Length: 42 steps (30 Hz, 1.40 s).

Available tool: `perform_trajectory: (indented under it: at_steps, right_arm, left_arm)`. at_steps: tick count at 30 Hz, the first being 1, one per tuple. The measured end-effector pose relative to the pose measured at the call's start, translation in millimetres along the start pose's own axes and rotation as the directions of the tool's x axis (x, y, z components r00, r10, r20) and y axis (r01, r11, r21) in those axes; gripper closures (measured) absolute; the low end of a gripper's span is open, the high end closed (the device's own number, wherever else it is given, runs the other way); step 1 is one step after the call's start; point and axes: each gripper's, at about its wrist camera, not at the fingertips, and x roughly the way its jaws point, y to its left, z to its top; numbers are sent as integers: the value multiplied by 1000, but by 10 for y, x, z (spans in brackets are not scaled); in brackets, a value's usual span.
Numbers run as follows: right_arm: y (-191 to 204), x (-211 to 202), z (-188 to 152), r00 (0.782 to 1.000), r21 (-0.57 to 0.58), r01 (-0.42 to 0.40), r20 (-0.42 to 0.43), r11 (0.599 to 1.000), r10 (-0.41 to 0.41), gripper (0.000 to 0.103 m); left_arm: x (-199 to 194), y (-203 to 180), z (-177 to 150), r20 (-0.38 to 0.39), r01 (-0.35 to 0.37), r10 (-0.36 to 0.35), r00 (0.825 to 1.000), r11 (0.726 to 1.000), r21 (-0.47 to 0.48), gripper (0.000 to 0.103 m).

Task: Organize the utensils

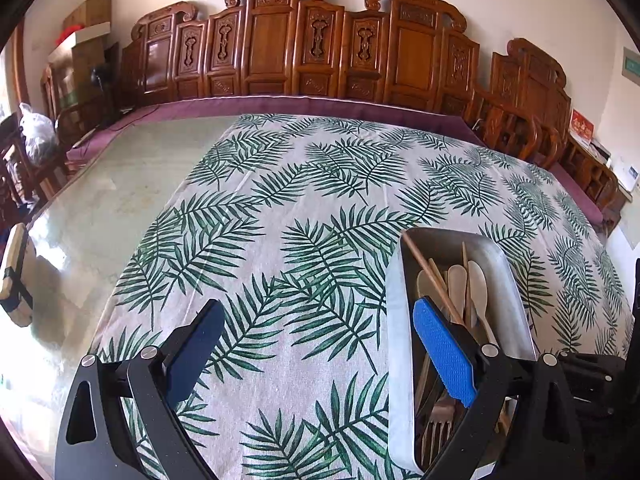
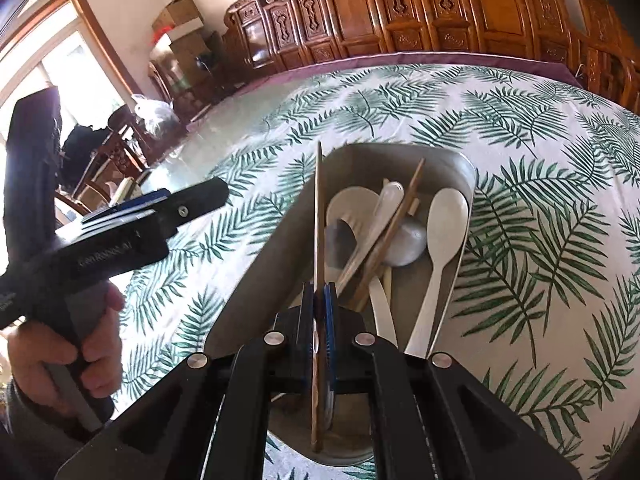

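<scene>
A grey metal tray point(image 2: 256, 264) point(image 1: 396, 320) lies on the leaf-print cloth and holds white spoons point(image 2: 440, 232), wooden chopsticks point(image 2: 396, 224) and wooden forks point(image 1: 438, 420). My right gripper point(image 2: 319, 292) is shut on one wooden chopstick point(image 2: 319, 216), which points forward over the tray's left side. My left gripper point(image 1: 316, 320) stands open, with nothing between its fingers. Its right blue pad point(image 1: 440, 352) hangs over the tray's left rim and its left finger over the cloth. In the right wrist view the left gripper body point(image 2: 132, 232) appears at the left, held by a hand point(image 2: 100, 344).
The leaf-print cloth point(image 1: 304, 208) covers the table's right part; bare glossy tabletop point(image 1: 104, 208) lies to the left. A wooden brush-like block point(image 1: 16, 276) sits at the far left edge. Carved wooden chairs point(image 1: 320, 48) line the far side.
</scene>
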Motion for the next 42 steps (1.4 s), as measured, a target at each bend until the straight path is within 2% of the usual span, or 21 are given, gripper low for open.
perform_trajectory:
  at_steps: [8,17,20,25,28,29,30,33,37,42]
  right_arm:
    - [-44,-7,23,999,-10,44,5,999,-44,96]
    - [31,11,35,997,-81,68,26,994,-66,96]
    - [55,86,44,998,-110,66,17,992,-64,82]
    - [86,234,9,995,-155,95,-26,983,-100,81]
    - [81,252,-6,989,-168,142,-20,975,-147,85]
    - [61,241,0,984,-157,171,-13,973,-175,91]
    - [35,231,9,978,-142,203,-12,969,-206,101]
    - [-9,203,-11,977,-133,209,-13,969,-213,102]
    - [-45,104,-38,986,-113,165,8,980,-166,101]
    - [-42,-94,-57,987,-108,158,41,982,-154,100]
  left_arm:
    - [-1,-6,8,0,-3,3,1000,1000,3,11]
    - [11,10,4,-1,-11,11,1000,1000,-1,11]
    - [12,29,9,-2,-14,14,1000,1000,-7,11]
    - [12,35,8,-2,-15,15,1000,1000,-7,11]
    - [8,26,8,-1,-15,15,1000,1000,-2,11]
    - [13,23,8,-1,-15,15,1000,1000,-2,11]
    - [13,22,7,-1,-15,15,1000,1000,-3,11]
    - [14,21,8,-2,-15,15,1000,1000,-3,11]
    - [1,-11,6,-1,-14,14,1000,1000,5,11]
    - [-46,-41,-10,4,-12,12,1000,1000,3,11]
